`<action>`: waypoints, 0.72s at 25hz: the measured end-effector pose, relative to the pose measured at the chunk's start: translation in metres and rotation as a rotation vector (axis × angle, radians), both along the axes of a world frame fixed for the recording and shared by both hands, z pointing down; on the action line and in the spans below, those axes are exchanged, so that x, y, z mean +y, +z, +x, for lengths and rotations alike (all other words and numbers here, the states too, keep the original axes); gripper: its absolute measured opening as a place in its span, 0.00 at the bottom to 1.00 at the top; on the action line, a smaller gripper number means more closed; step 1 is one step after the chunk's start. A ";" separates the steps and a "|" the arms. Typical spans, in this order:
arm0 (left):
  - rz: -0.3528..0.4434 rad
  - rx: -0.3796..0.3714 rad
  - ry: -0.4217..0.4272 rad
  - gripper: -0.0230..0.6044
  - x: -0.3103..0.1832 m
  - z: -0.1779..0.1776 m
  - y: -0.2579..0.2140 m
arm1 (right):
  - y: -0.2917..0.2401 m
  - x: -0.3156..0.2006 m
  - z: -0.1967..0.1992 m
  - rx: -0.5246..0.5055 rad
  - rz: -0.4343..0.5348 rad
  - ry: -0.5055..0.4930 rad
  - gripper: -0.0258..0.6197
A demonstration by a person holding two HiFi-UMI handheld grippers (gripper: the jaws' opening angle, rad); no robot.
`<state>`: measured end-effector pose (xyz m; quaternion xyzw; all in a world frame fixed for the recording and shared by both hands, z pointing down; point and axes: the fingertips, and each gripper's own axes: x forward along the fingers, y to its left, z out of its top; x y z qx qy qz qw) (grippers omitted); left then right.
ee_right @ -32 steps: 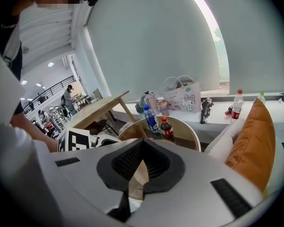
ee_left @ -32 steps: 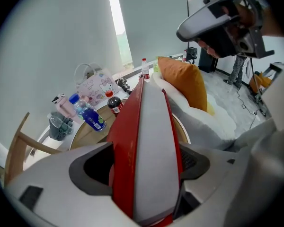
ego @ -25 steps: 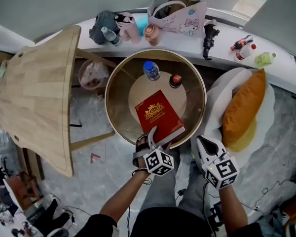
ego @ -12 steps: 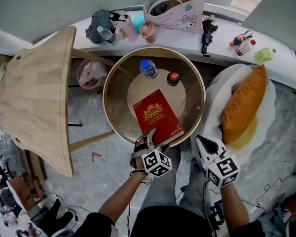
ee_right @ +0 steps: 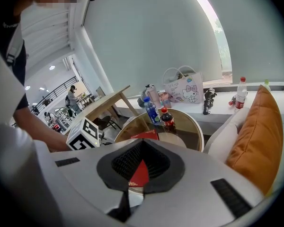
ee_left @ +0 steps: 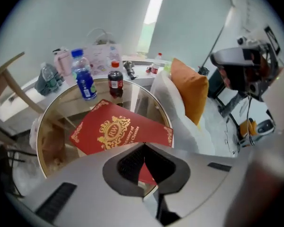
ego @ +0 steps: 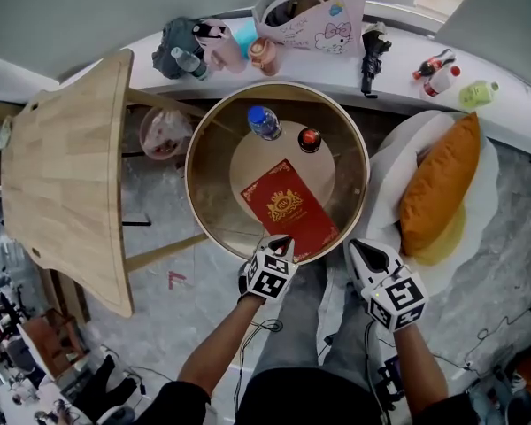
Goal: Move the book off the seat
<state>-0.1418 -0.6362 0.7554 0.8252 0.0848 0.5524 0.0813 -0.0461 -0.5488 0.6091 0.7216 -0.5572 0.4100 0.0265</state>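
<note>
Book (ego: 289, 209) (red, gilt-crested) on round glass table (ego: 212, 193).

red book (ee_left: 118, 131), gold "RW" crest (title unreadable)

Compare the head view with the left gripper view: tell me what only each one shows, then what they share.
Only the head view: the right tool and the person's forearms. Only the left gripper view: a white and dark device at its right edge. Both: the red book on the round glass table, the water bottle and cola bottle beyond it, the orange cushion, the cartoon bag on the ledge.
</note>
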 end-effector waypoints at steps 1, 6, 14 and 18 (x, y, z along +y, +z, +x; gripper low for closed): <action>-0.017 -0.004 -0.043 0.06 -0.005 0.001 0.003 | 0.001 0.000 0.000 -0.001 0.000 -0.001 0.05; -0.055 -0.001 -0.123 0.06 -0.010 0.001 0.003 | 0.005 0.005 -0.002 -0.004 -0.004 -0.008 0.05; -0.072 0.077 -0.189 0.06 -0.005 0.008 -0.026 | -0.013 0.009 0.006 0.021 0.013 -0.007 0.05; -0.071 0.167 -0.257 0.06 -0.008 0.019 -0.068 | -0.041 0.007 0.013 0.059 0.042 -0.023 0.05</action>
